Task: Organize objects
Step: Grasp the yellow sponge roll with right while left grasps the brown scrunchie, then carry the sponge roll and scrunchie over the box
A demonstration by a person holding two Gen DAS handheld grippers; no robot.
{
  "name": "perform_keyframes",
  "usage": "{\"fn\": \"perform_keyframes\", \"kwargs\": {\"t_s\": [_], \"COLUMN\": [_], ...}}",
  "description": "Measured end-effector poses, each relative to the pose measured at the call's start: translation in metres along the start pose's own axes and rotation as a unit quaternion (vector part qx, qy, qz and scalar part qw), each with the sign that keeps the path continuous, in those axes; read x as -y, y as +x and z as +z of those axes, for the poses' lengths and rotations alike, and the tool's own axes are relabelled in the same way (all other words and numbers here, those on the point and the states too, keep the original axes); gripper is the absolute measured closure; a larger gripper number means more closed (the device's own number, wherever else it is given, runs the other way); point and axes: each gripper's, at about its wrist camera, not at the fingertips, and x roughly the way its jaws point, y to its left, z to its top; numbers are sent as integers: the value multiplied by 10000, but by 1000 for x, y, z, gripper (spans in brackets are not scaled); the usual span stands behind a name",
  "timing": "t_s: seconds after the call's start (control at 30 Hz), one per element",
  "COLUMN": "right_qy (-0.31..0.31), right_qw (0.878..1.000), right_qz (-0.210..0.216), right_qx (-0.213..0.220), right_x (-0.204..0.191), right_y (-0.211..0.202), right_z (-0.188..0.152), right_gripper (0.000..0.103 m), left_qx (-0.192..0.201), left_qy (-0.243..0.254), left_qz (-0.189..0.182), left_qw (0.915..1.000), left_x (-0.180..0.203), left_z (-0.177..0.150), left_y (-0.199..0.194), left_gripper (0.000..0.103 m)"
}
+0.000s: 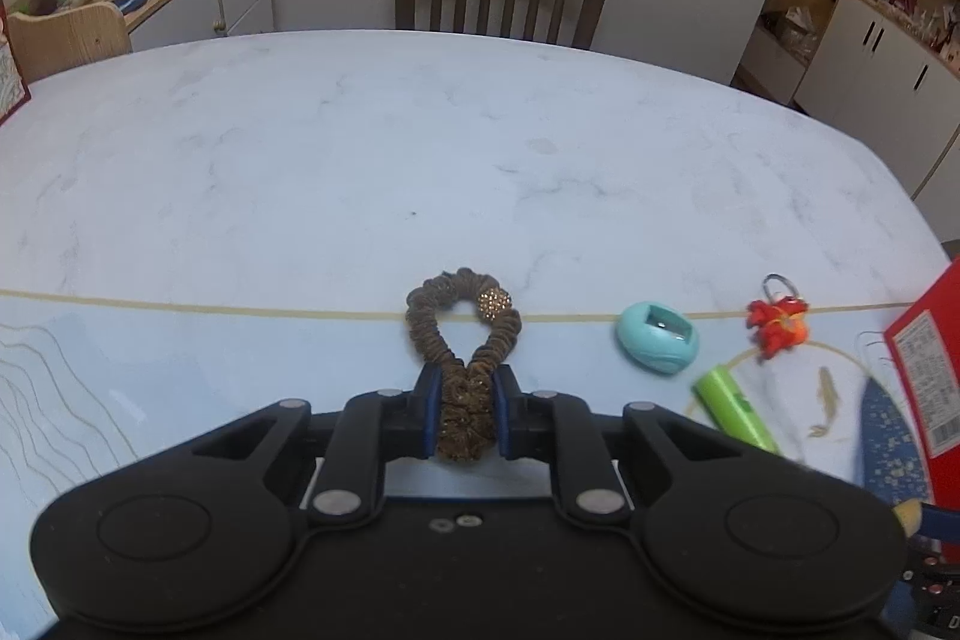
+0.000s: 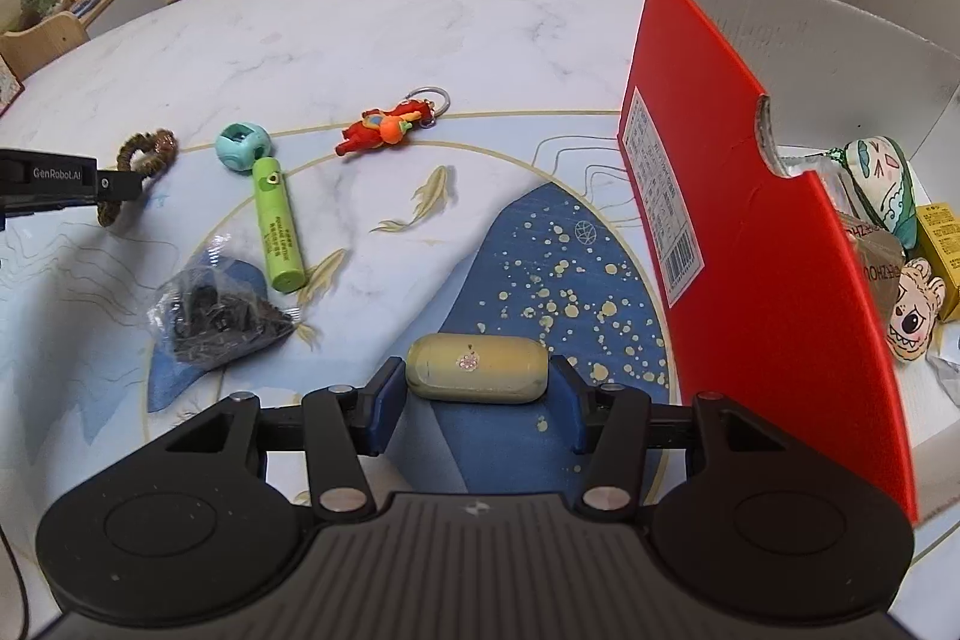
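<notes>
Clamped narrowly in the left gripper (image 1: 465,415), a brown ruffled fabric scrunchie (image 1: 462,334) trails onto the marble table (image 1: 300,160). A yellow oblong capsule case (image 2: 477,367) sits between the right gripper (image 2: 477,409) jaws, contact unclear. Both should be lifted clear before transfer into the red cardboard box (image 2: 750,220).

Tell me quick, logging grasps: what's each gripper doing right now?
Left gripper: shut on the brown scrunchie.
Right gripper: fingers either side of the yellow case; contact cannot be told.
</notes>
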Motion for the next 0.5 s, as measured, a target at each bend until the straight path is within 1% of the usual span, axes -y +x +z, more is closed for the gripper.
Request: {"fn": "perform_keyframes", "kwargs": {"t_s": [0.13,0.37,0.5], "right_qy": [47,-51,-57], "right_qw": [9998,9983,9968], "right_qz": [174,551,740], "right_qx": [4,176,285], "right_x": [1,3,11], "right_y": [-14,-53,-76], "right_z": [0,-1,0], "right_gripper": [53,53,53], "left_qx": [77,146,214], "left_qy": [114,39,100], "left_qz": [-219,-651,-866], "left_qw": [9997,9978,9960], "left_x": [7,17,31], "left_z": [-4,-8,-11], "left_y": [-15,-50,-76], "left_gripper": [88,88,88]}}
